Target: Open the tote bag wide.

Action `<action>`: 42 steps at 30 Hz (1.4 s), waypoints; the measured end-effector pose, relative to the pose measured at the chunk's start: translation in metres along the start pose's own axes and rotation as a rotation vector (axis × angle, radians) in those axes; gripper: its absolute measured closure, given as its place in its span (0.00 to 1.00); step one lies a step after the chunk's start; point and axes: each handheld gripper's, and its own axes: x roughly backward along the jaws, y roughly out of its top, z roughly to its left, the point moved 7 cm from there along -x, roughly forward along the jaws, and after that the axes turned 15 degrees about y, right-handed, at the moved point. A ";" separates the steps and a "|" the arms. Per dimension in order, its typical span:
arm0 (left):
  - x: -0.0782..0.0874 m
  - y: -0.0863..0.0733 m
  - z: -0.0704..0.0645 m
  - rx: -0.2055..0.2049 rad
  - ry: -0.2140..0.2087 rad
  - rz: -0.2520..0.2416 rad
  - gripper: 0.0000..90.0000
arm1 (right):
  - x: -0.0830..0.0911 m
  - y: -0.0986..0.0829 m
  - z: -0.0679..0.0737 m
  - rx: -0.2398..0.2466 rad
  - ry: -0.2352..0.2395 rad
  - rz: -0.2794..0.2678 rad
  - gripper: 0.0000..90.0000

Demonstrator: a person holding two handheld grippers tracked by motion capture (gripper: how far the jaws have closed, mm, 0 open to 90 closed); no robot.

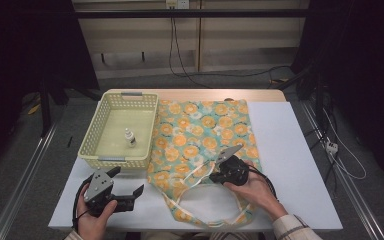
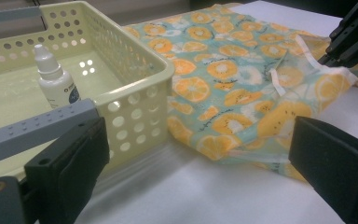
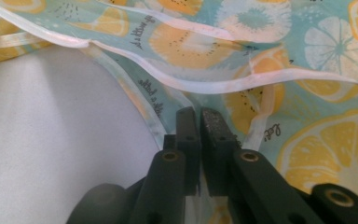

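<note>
Right tongs (image 1: pixel 219 167) pinched on bag (image 1: pixel 205 135) rim to lift mouth; left tongs (image 1: pixel 128 188) agape at 7 o'clock, ready for bottle (image 1: pixel 129 137).

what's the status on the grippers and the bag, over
Left gripper open, beside basket. Right gripper shut on tote bag rim. Dropper bottle in basket. Nothing blocking.
</note>
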 end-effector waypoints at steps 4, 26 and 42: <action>0.000 0.000 0.000 -0.002 0.002 -0.002 0.05 | 0.000 0.001 0.000 0.021 -0.014 0.015 0.99; -0.001 -0.001 0.000 -0.010 0.000 0.003 0.05 | 0.025 0.017 0.009 0.054 -0.054 -0.135 1.00; -0.001 -0.001 0.001 -0.005 -0.004 0.005 0.05 | 0.053 0.047 -0.001 0.045 -0.075 -0.259 1.00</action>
